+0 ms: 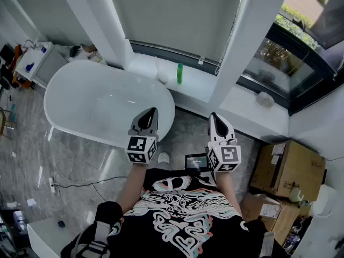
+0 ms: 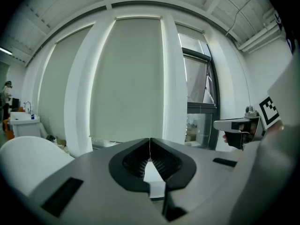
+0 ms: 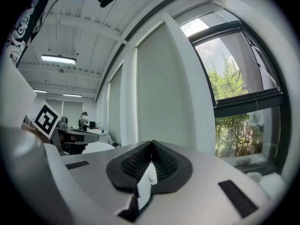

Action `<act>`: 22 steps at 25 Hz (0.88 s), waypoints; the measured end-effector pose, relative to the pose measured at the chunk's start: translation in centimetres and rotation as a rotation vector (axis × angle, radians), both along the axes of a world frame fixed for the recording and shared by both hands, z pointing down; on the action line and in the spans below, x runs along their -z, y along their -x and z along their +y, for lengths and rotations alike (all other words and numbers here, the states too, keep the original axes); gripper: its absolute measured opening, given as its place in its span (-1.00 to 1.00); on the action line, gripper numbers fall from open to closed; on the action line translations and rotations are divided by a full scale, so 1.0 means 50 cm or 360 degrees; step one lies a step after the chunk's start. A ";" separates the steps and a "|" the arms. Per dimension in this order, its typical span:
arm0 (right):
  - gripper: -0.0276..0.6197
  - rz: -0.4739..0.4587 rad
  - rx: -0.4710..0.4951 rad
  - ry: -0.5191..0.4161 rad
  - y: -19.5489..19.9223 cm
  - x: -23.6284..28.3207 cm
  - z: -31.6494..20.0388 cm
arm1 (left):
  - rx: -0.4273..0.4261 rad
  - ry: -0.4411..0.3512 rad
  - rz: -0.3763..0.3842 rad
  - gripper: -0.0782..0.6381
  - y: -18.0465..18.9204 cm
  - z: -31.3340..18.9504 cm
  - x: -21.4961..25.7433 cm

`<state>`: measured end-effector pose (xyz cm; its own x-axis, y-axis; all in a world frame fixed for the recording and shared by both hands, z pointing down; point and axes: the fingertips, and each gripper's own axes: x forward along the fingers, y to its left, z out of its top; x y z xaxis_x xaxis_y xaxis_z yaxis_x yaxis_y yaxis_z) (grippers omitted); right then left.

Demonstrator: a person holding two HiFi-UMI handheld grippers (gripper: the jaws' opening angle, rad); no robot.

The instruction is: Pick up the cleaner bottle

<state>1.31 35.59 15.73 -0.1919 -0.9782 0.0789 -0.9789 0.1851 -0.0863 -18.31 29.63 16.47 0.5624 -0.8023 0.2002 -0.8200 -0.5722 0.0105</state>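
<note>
A slim green cleaner bottle (image 1: 179, 73) stands upright on the white windowsill (image 1: 199, 85), behind the far end of the white bathtub (image 1: 102, 104). My left gripper (image 1: 152, 112) is held over the tub's right rim, short of the bottle, with its jaws shut and nothing between them (image 2: 150, 143). The right gripper (image 1: 214, 116) hovers beside it to the right, over the grey floor, also shut and empty (image 3: 151, 145). Both point toward the window wall. Neither gripper view shows the bottle.
A white object (image 1: 162, 75) lies on the sill just left of the bottle, and a pale lump (image 1: 265, 99) lies farther right. Cardboard boxes (image 1: 289, 168) stand at the right. A tablet (image 1: 196, 161) and a cable (image 1: 80, 183) lie on the floor.
</note>
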 end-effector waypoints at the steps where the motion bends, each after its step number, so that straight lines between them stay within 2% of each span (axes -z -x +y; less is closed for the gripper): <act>1: -0.83 0.0000 0.0001 -0.0001 -0.001 -0.001 0.001 | -0.0003 -0.0004 -0.0007 -0.73 -0.003 0.002 0.001; 11: -0.83 0.0036 0.0008 0.0021 -0.029 -0.014 0.002 | -0.0003 -0.0017 -0.0043 -0.73 -0.032 0.005 0.003; 22: -0.83 0.0039 -0.0044 0.0040 -0.084 -0.025 -0.018 | 0.0088 -0.0016 -0.0058 -0.73 -0.030 -0.023 -0.002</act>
